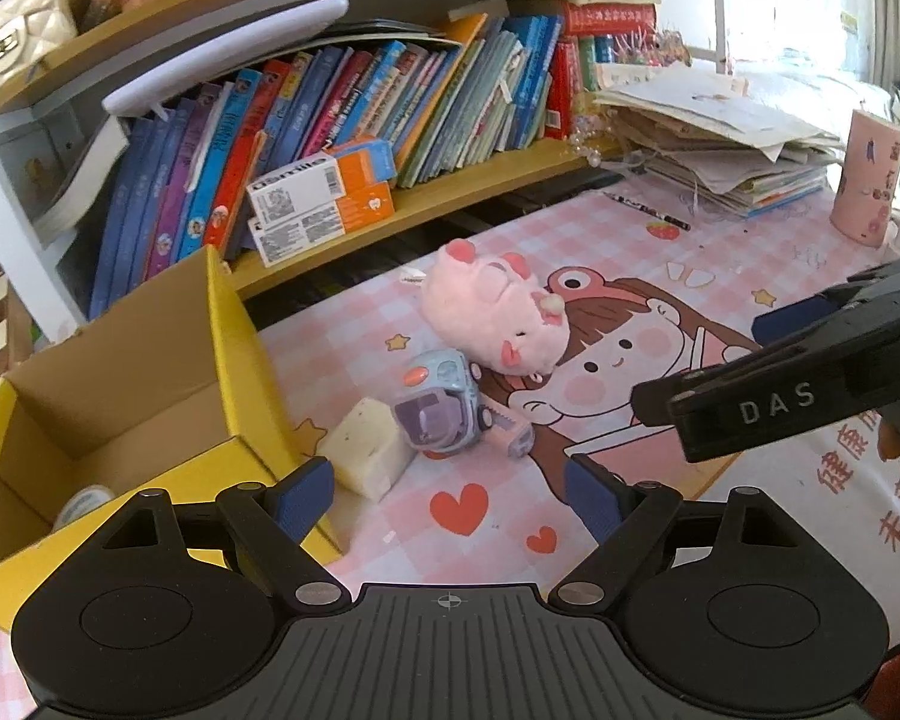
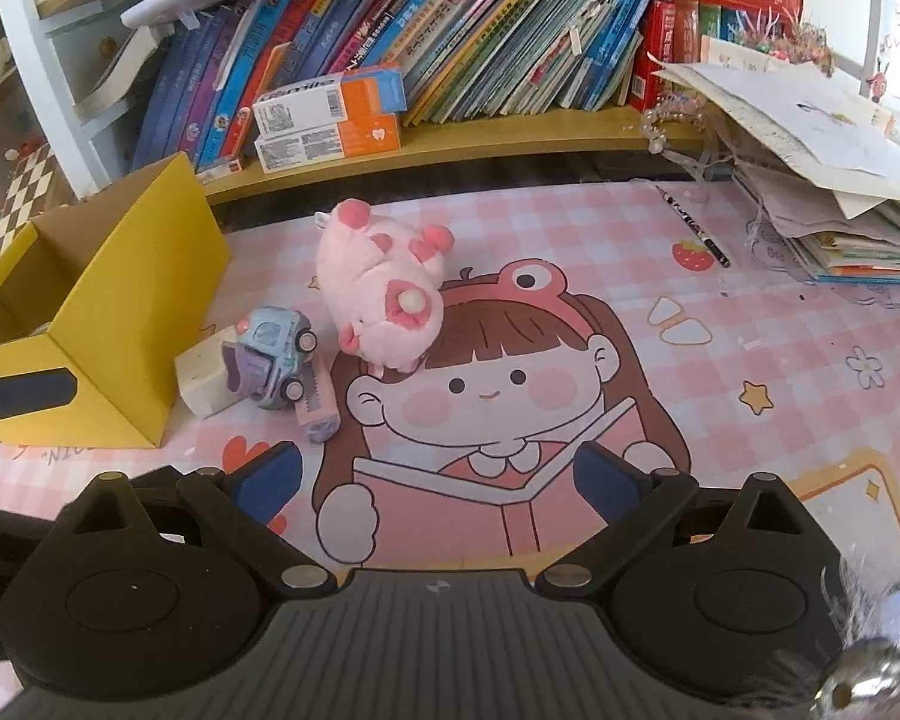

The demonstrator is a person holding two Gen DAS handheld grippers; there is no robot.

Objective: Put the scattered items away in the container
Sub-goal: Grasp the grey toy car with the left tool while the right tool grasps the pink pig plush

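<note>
1. Beside the yellow cardboard box (image 1: pixel 150 396), on the pink checked table (image 2: pixel 570 228), we count three loose things in one tight cluster: one pink plush pig (image 1: pixel 498 318), one pale blue toy car (image 1: pixel 444 408), and one cream block (image 1: pixel 372 450).
2. The block lies just beside the box's near corner; the toy car leans against the block on the side away from the box, and the pig touches the car on its far side.
3. A pink and lilac piece (image 2: pixel 318 414) lies under the car's end away from the box; we cannot tell whether it belongs to the car.
4. Inside the box we see one small round pale thing (image 1: pixel 84 504) near the front wall; the remaining floor of the box is bare cardboard, and its flap stands upright on the side facing the cluster.
5. We hold two claws. The left claw (image 1: pixel 450 495) is released, blue pads wide apart with nothing between them, above the table in front of the block.
6. The right claw (image 2: pixel 438 480) is likewise released and empty, farther from the box, over the printed cartoon girl.
7. Behind the box one shelf edge (image 2: pixel 450 144) borders the table; two orange and white cartons (image 2: pixel 330 120) rest on it.
8. Away from the box the table is open as far as one paper stack (image 2: pixel 840 192) and one pen (image 2: pixel 696 228).
</note>
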